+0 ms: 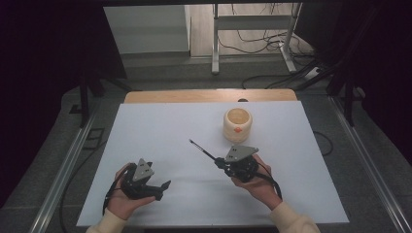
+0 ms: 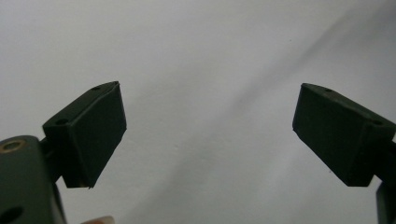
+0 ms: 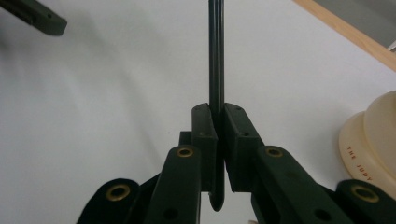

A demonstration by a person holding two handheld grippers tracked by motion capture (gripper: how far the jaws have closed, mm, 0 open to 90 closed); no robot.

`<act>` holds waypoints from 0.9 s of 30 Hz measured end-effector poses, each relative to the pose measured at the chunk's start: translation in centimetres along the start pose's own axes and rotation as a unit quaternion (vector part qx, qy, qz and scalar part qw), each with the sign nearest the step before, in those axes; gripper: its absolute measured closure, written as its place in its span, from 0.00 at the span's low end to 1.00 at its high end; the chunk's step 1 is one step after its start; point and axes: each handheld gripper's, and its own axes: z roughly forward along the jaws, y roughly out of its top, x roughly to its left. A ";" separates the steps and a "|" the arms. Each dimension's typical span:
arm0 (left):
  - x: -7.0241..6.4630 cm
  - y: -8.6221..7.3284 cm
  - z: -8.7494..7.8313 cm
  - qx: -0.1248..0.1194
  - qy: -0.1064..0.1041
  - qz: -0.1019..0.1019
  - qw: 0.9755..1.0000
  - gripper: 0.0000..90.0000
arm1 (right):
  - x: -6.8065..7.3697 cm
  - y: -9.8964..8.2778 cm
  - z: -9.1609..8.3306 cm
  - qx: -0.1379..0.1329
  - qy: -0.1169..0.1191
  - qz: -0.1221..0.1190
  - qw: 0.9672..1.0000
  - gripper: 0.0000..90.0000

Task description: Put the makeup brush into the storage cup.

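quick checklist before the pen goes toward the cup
1. Grip: right tongs shut on the thin black pen, jaws pressed on its shaft: ok.
2. Pen end: it points away from the hand, up and left in the high view, not at the cup: not ok.
3. Target: cream ribbed cup upright with its mouth open: ok.
4. Path from pen to cup over the white table sheet is bare: ok.
5. Left tongs open, nothing between them, off to the side: ok.
6. Cup's inside: cannot tell.
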 end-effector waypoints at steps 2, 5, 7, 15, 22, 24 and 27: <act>0.0 0.0 0.1 0.001 0.000 -0.001 1.000 0.12 | -0.2 0.2 -0.1 -0.007 0.000 0.007 1.000 0.93; -0.1 0.1 0.1 0.001 0.000 -0.001 1.000 0.12 | -0.5 0.4 -0.4 -0.017 0.000 0.011 1.000 0.93; -0.1 0.1 0.1 0.000 -0.001 0.000 1.000 0.12 | -0.7 0.5 -0.6 -0.022 -0.002 0.018 1.000 0.93; -0.1 0.1 0.1 0.001 0.000 0.001 1.000 0.12 | -1.8 1.2 -1.2 -0.043 -0.017 0.040 0.998 0.93; -0.2 0.2 0.2 0.002 -0.001 0.001 1.000 0.11 | -2.9 1.7 -1.4 -0.055 -0.037 0.057 0.996 0.93; -0.2 0.2 0.3 0.003 -0.002 0.002 1.000 0.11 | -3.3 1.7 -1.4 -0.059 -0.041 0.064 0.995 0.93; -0.2 0.1 0.3 0.004 -0.003 0.002 1.000 0.11 | -3.8 1.9 -1.4 -0.067 -0.046 0.073 0.994 0.93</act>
